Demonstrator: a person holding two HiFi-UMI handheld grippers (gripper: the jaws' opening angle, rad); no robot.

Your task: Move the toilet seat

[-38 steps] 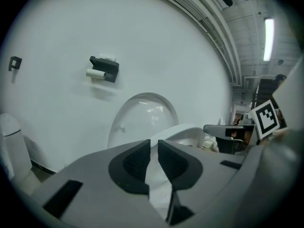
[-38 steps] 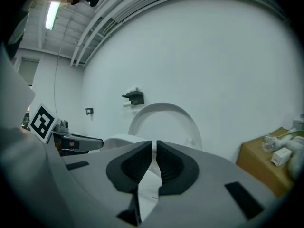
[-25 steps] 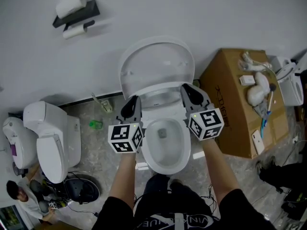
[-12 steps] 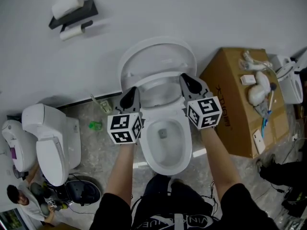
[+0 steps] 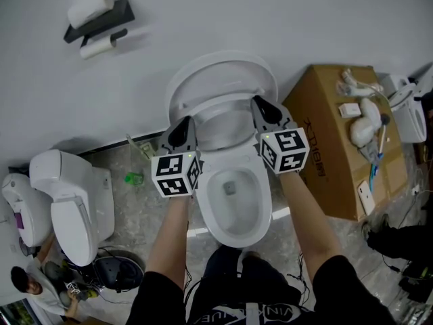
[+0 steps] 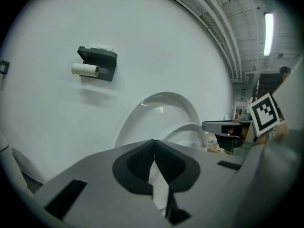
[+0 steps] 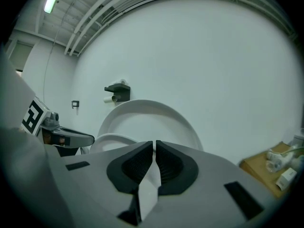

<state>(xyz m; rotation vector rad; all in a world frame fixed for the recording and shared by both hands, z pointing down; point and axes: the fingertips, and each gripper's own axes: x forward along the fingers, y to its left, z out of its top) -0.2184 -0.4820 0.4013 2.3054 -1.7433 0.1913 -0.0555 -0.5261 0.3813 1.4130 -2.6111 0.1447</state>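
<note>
A white toilet stands against the wall, its lid (image 5: 223,76) upright. The seat ring (image 5: 226,108) is tilted up off the bowl (image 5: 233,198), roughly halfway to the lid. My left gripper (image 5: 181,133) is at the ring's left side and my right gripper (image 5: 265,112) at its right side, each touching the ring's edge. Both are shut with nothing pinched between the pads. In the left gripper view the shut left gripper (image 6: 153,158) points at the seat ring (image 6: 190,127) and lid (image 6: 164,99). The right gripper view shows my right gripper (image 7: 155,161) before the lid (image 7: 147,109).
A toilet-paper holder (image 5: 98,20) hangs on the wall up left. A cardboard box (image 5: 325,147) with white fittings on top sits right of the toilet. A second toilet (image 5: 71,195) stands at the left, with a person (image 5: 27,283) low in that corner.
Both grippers moved up and toward the wall, and the seat ring has risen further off the bowl toward the lid.
</note>
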